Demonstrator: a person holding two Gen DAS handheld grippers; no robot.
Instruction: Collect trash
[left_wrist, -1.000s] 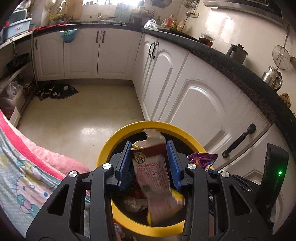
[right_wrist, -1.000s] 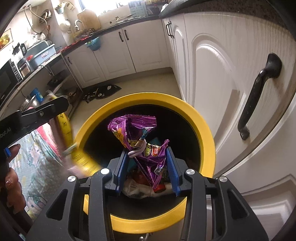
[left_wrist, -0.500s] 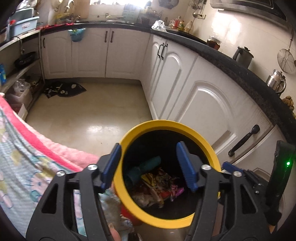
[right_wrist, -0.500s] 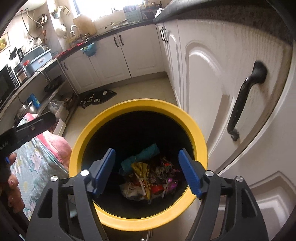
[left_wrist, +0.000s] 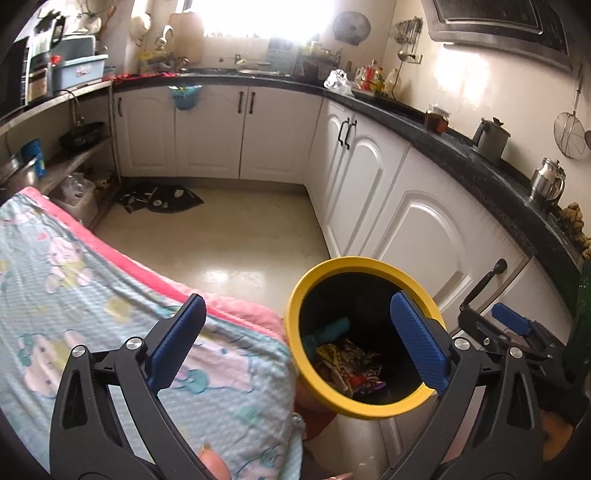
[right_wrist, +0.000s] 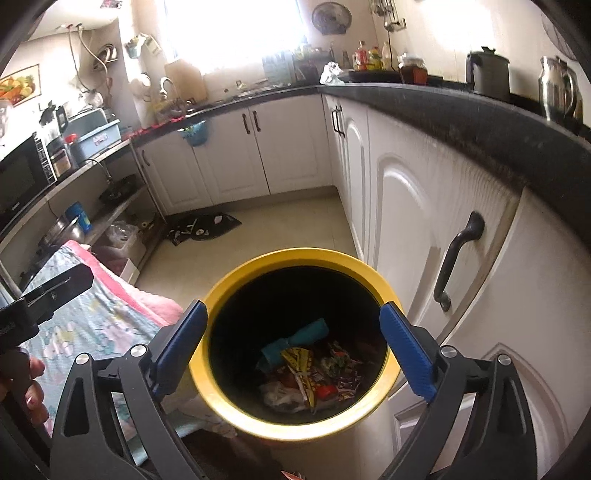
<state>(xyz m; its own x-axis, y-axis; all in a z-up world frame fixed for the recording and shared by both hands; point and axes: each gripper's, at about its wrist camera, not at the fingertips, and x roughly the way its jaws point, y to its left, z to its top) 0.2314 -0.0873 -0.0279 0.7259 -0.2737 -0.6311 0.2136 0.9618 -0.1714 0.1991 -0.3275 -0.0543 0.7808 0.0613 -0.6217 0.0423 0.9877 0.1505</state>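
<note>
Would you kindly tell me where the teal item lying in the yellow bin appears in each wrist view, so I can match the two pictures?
Left wrist view: the teal item lies low and right of centre, against the bin's left inner wall above the wrappers.
Right wrist view: the teal item lies just below centre, on top of the wrappers.
Shared landmark: the yellow bin, beside the black cabinet handle.

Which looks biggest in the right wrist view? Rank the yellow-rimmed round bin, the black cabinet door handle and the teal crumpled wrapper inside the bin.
1. Yellow-rimmed round bin, by far the largest.
2. Black cabinet door handle.
3. Teal crumpled wrapper.

The handle and wrapper look close in length; the wrapper lies deeper in the bin, so that order is unsure.
</note>
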